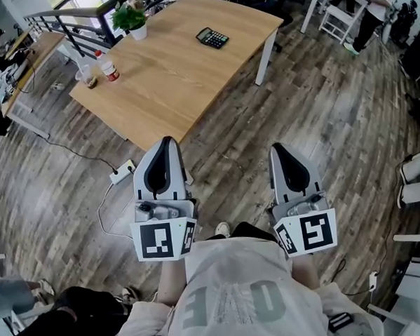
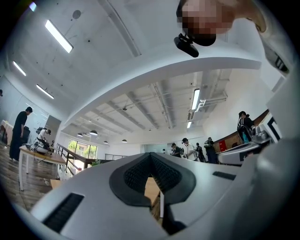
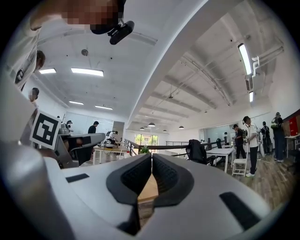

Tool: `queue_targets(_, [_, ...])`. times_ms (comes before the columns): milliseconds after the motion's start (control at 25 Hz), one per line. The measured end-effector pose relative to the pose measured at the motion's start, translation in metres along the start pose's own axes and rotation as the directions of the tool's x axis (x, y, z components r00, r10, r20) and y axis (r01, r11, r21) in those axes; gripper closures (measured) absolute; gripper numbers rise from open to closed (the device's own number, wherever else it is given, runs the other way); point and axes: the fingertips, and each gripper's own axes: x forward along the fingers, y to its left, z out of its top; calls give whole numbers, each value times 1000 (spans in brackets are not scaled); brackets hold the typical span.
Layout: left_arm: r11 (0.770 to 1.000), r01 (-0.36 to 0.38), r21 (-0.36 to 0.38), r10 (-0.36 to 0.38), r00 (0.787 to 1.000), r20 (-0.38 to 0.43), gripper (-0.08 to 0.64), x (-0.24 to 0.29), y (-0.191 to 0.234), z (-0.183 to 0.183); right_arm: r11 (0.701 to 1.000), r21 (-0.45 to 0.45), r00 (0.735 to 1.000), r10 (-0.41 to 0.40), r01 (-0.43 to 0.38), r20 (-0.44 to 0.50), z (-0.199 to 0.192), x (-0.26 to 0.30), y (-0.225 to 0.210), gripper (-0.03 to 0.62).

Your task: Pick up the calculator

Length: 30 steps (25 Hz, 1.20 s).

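A black calculator point(image 1: 212, 38) lies on the far right part of a light wooden table point(image 1: 170, 67). Both grippers hang close to the person's body, well short of the table. My left gripper point(image 1: 168, 141) has its jaws together with nothing between them; its own view shows the dark pads point(image 2: 151, 176) meeting over a sliver of table. My right gripper point(image 1: 274, 148) is likewise shut and empty, its pads point(image 3: 151, 177) touching at the tips. The calculator does not show in either gripper view.
On the table stand a potted plant point(image 1: 132, 20), a red-capped bottle point(image 1: 107, 66) and a cup point(image 1: 86, 74). A power strip point(image 1: 122, 172) with a cable lies on the wooden floor by the table's near corner. Other desks, chairs and people fill the room's edges.
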Motion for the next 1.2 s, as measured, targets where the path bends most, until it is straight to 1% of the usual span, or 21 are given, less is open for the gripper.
queue_targets(160, [1000, -6, -11, 6, 1000, 7, 551, 13, 14, -9, 999, -6, 999, -46, 46, -19, -10, 7, -15, 571])
queue_targets(240, [1000, -11, -25, 11, 1000, -3, 551, 24, 19, -19, 998, 12, 997, -64, 64, -32, -16, 12, -26, 571])
queue_targets(360, [1000, -10, -22, 9, 1000, -14, 551, 44, 24, -28, 996, 52, 997, -68, 70, -32, -22, 24, -41, 571])
queue_targets(520, [1000, -10, -2, 10, 1000, -13, 551, 84, 25, -43, 997, 57, 998, -58, 59, -14, -31, 63, -69, 571])
queue_targets(600, [1000, -23, -6, 23, 999, -29, 551, 107, 24, -60, 997, 68, 999, -33, 34, -10, -42, 92, -87, 571])
queue_targets(760, [998, -62, -4, 62, 995, -80, 551, 164, 23, -97, 993, 107, 999, 48, -45, -24, -67, 164, -130, 571])
queue_targets(840, [997, -76, 18, 78, 994, -76, 551, 202, 25, -101, 991, 109, 996, 83, -80, -16, -66, 204, -156, 571])
queue_targets(920, [992, -114, 46, 116, 992, -52, 551, 243, 31, -100, 987, 107, 992, 124, -124, 6, -62, 246, -182, 571])
queue_targets(1080, [977, -199, 80, 202, 979, -31, 551, 323, 45, -103, 971, 118, 978, 209, -209, 16, -59, 330, -234, 571])
queue_targets(1200, [961, -258, 95, 261, 965, -17, 551, 374, 58, -104, 957, 109, 964, 266, -267, 29, -50, 384, -264, 571])
